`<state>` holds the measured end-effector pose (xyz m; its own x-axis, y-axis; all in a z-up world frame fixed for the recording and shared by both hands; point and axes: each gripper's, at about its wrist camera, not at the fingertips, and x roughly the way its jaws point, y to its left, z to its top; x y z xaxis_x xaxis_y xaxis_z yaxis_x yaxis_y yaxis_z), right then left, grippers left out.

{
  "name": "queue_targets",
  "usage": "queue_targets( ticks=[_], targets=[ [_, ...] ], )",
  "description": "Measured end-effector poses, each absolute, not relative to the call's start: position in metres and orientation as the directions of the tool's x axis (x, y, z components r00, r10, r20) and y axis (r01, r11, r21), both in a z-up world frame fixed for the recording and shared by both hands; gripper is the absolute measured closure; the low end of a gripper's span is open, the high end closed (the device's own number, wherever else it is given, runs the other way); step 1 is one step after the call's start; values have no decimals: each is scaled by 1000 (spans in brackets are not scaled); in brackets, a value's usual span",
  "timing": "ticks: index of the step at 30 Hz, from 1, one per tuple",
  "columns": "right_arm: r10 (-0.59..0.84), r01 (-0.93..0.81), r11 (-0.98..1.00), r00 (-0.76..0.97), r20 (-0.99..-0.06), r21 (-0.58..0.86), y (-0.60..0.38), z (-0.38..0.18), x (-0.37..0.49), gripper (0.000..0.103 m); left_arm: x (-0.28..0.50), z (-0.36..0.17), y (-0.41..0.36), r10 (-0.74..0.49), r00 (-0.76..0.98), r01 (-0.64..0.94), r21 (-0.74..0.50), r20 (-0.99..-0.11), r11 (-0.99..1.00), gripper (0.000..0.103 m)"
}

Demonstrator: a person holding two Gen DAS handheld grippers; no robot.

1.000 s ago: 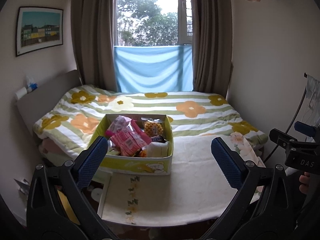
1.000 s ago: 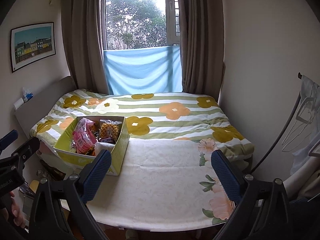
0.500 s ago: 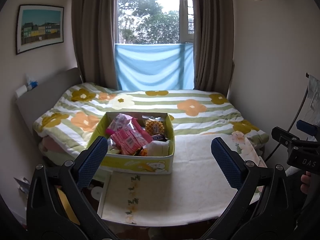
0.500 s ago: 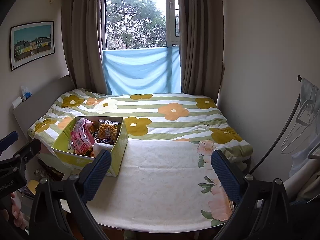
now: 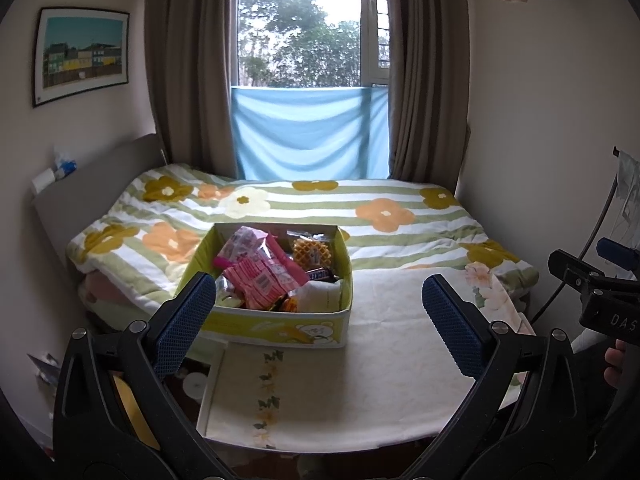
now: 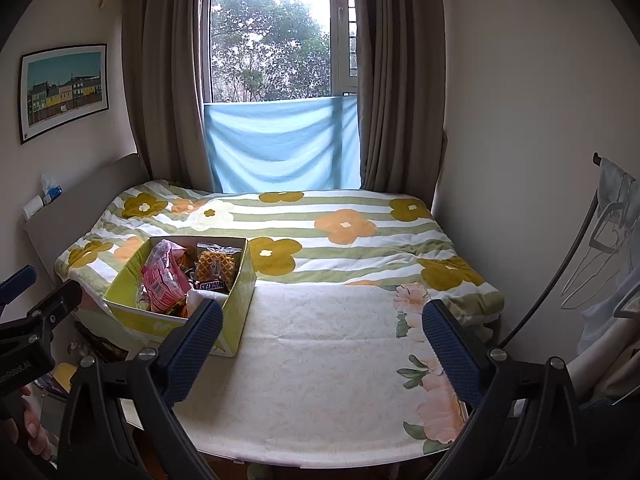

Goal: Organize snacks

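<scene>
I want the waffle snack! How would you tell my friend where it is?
Find the yellow-green snack box on the white tablecloth in front of the flowery bed. Look in its back right corner, behind the Snickers bar. The waffle is golden with a grid of little squares, in a clear wrapper, unlike the pink packets beside it.

This is a bedroom in a home. A bed with a flower-patterned quilt fills the room under a curtained window. A framed picture hangs on the wall, and clothes hangers hang along the bed's right edge.
</scene>
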<state>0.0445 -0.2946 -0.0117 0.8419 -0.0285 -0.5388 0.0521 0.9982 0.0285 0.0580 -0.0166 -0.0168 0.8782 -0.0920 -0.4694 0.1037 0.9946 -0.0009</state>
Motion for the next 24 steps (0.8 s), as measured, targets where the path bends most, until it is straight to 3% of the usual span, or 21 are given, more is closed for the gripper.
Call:
queue_targets(
  ticks=[24],
  targets=[
    [-32,59,998,845,-534,33,-284,-10,50,4,60,-12,-18,-82,886,94,2,-457,996,0]
  ],
)
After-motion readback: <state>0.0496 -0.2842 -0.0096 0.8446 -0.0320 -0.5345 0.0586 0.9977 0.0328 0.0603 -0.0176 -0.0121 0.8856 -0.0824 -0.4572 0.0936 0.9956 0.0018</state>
